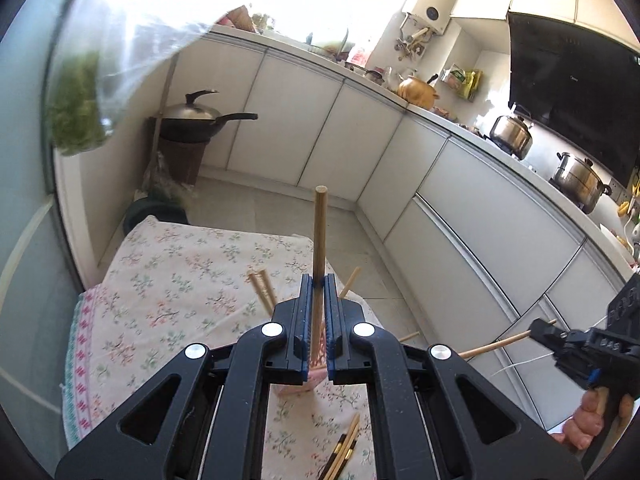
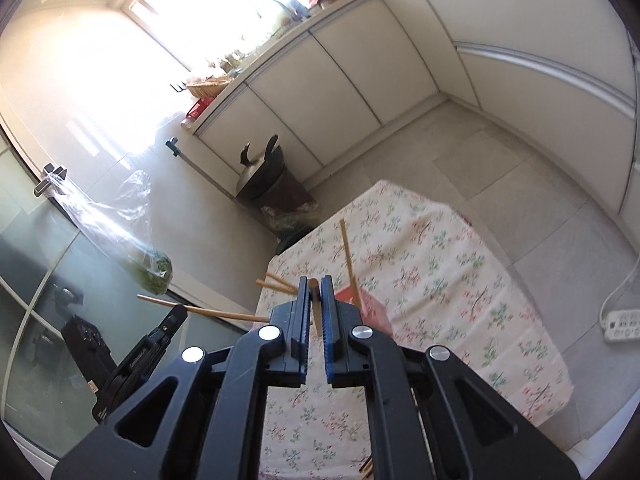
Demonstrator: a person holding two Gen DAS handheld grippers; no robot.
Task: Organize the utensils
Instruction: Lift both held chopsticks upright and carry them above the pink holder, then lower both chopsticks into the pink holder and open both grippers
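Small kitchen, floral tablecloth point(image 1: 180, 280) on a little table; my left gripper point(image 1: 319, 292) is clamped on one wooden chopstick point(image 1: 320, 232) pointing up, and my right gripper point(image 2: 316, 292) is pinched shut on another chopstick point(image 2: 317, 312) — both held above the table; a few sticks already stand in the pink holder point(image 2: 370, 308); some loose chopsticks point(image 1: 342, 454) wait on the cloth — I'd say roughly midway.

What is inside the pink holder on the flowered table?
Several wooden chopsticks stand in the pink holder, leaning outward. Their lower ends and the holder's bottom are hidden by its walls and the right gripper.
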